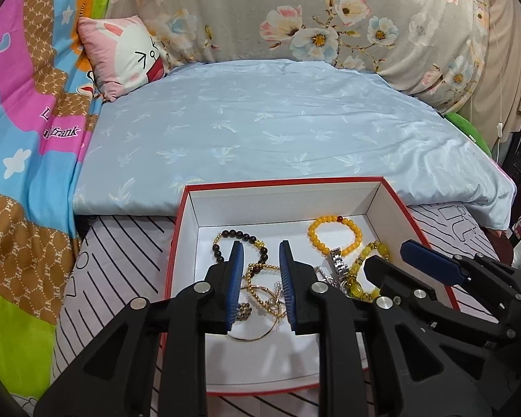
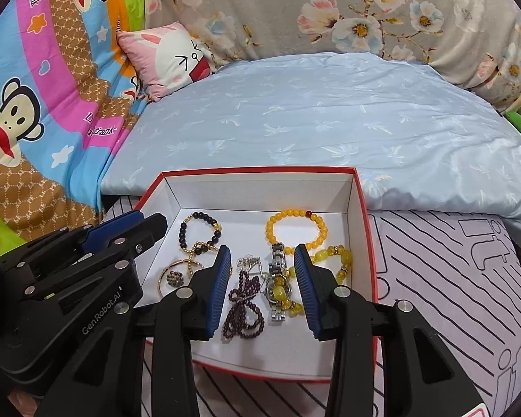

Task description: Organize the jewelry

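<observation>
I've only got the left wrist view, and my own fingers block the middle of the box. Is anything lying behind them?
Observer: Yes, a purple bead strand lies bunched on the floor of the box, just left of the silver watch.
Operator: Is the right gripper holding anything? I see only one pad.
Observer: No. The right gripper is open, with its pads clear of the jewelry.
Operator: Is the watch lying free?
Observer: Not quite. The yellow stone bracelet appears to drape across its face.

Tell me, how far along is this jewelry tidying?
Done: the jewelry lies inside the red-rimmed box, including the yellow bead bracelet, silver watch and purple bead strand. In hand: nothing; left tongs and right tongs are open. Left: pieces overlap, unsorted.
</observation>
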The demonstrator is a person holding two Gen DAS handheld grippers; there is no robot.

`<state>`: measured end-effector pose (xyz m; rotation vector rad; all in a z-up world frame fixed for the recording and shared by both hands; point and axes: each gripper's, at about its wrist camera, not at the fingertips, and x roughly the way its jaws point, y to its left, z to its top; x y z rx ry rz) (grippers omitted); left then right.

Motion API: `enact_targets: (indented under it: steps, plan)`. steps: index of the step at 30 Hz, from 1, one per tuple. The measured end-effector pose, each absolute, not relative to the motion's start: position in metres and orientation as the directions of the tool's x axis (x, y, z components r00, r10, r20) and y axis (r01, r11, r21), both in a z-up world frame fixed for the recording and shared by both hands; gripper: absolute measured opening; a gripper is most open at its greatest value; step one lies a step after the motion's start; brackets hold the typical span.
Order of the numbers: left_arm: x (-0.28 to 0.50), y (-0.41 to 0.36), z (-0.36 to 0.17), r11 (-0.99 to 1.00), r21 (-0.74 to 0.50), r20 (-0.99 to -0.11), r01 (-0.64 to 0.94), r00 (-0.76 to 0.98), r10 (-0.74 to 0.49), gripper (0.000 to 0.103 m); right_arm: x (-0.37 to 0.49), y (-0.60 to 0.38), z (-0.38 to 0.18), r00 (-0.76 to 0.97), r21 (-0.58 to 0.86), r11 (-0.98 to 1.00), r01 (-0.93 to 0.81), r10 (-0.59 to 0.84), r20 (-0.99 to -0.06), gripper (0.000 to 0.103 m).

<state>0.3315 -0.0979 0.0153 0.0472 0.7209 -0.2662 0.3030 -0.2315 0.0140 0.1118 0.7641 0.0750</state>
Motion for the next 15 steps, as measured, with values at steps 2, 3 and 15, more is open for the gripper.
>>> enact_targets:
  steps: [2,3,15]
  plan:
    - [0.327,-0.096,0.017,0.967,-0.052,-0.658,0.248,0.720,-0.221,0.032,0.296,-0.233,0.017,0.723,0.124,0.992,-0.016,0.097,-0.684,0.038]
    - [0.324,-0.094,0.017,0.969,-0.054,-0.657,0.240,0.723,-0.215,0.039,0.293,-0.234,0.018,0.723,0.127,0.992,-0.014,0.098,-0.684,0.039]
    - [0.293,-0.081,0.019,0.969,-0.105,-0.661,0.222,0.713,-0.235,0.070,0.249,-0.243,0.027,0.747,0.093,0.995,0.044,0.029,-0.664,0.061]
